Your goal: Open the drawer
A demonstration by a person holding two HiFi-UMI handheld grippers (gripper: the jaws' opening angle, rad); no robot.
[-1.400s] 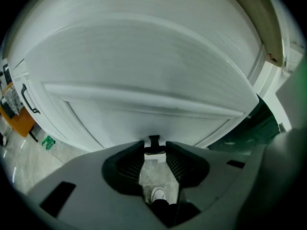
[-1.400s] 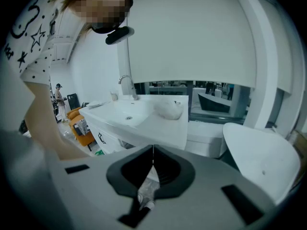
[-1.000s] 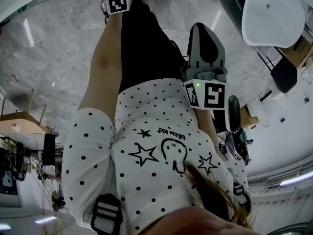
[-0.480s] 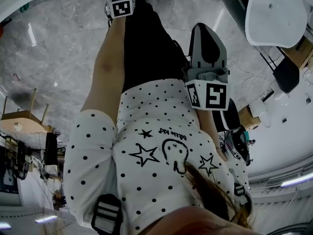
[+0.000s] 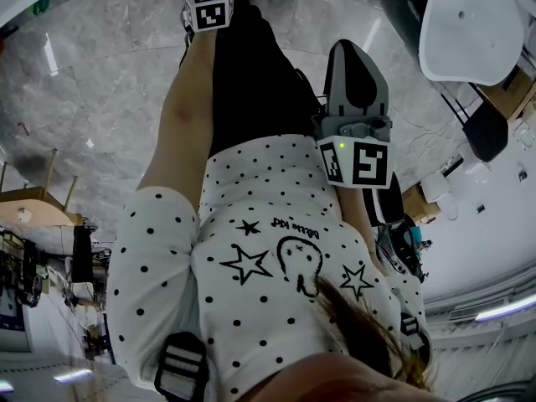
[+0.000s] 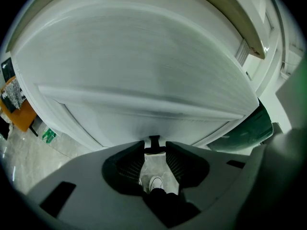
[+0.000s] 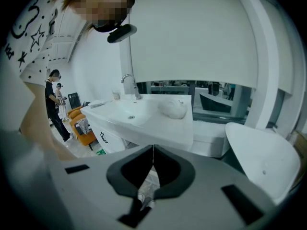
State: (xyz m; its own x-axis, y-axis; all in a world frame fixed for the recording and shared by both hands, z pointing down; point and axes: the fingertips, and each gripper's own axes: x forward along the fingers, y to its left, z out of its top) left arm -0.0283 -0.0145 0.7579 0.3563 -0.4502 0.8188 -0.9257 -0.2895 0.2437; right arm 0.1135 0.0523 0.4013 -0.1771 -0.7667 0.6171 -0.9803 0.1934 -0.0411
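Left claw, head view: at the far end of a lowered bare arm, marker cube facing up, over the marble floor. Right claw: held close against the polka-dot shirt, marker cube nearest the camera.

Left gripper view: jaws a narrow gap apart, nothing gripped. A white shoe shows through the gap. Broad white surface fills the field ahead of the claw.

Right gripper view: jaws closed tip to tip, empty. Drawer, white front with a black handle, sits under the white counter ahead and left of the claw, well apart. Tap stands at the counter's back edge.
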